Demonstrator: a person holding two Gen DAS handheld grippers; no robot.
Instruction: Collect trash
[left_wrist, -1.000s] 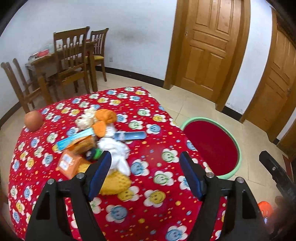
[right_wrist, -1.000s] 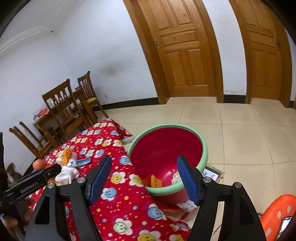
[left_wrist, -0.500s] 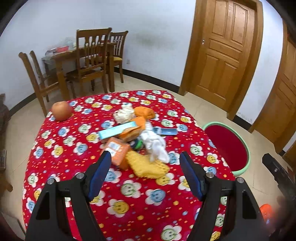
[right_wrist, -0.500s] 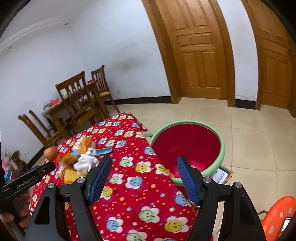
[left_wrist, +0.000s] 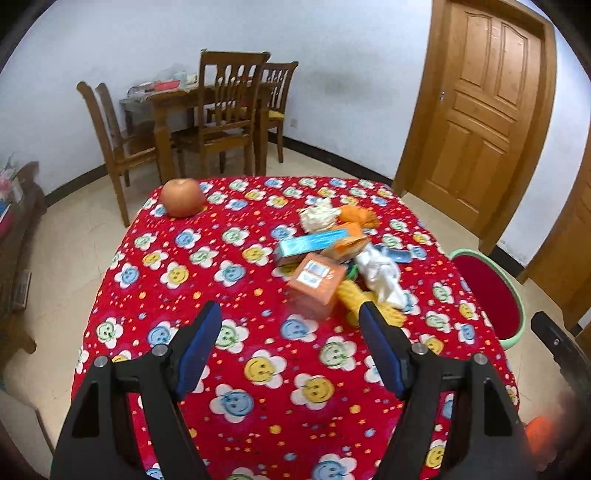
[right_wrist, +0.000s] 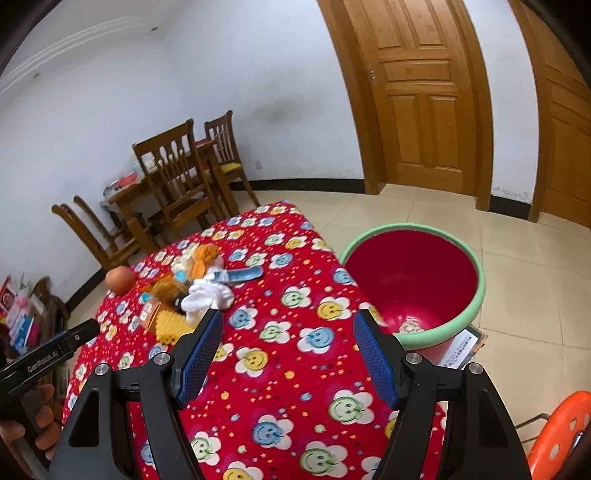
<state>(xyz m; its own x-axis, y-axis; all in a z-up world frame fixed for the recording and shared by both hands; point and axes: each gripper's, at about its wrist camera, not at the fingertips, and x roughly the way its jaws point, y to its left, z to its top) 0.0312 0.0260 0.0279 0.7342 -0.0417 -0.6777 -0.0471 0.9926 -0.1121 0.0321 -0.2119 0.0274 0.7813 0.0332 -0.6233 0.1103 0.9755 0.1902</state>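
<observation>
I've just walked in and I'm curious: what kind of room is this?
Most likely a home's dining or living room: a wooden dining table with slat-back chairs, panelled wooden doors, and a low table under a red smiley-flower cloth beside a red, green-rimmed bin.

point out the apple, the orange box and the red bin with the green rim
apple (left_wrist: 183, 197): left wrist view, middle of its skin.
orange box (left_wrist: 317, 282): left wrist view, top face beside the white label.
red bin (right_wrist: 410, 275): right wrist view, bare red inner wall.
</observation>
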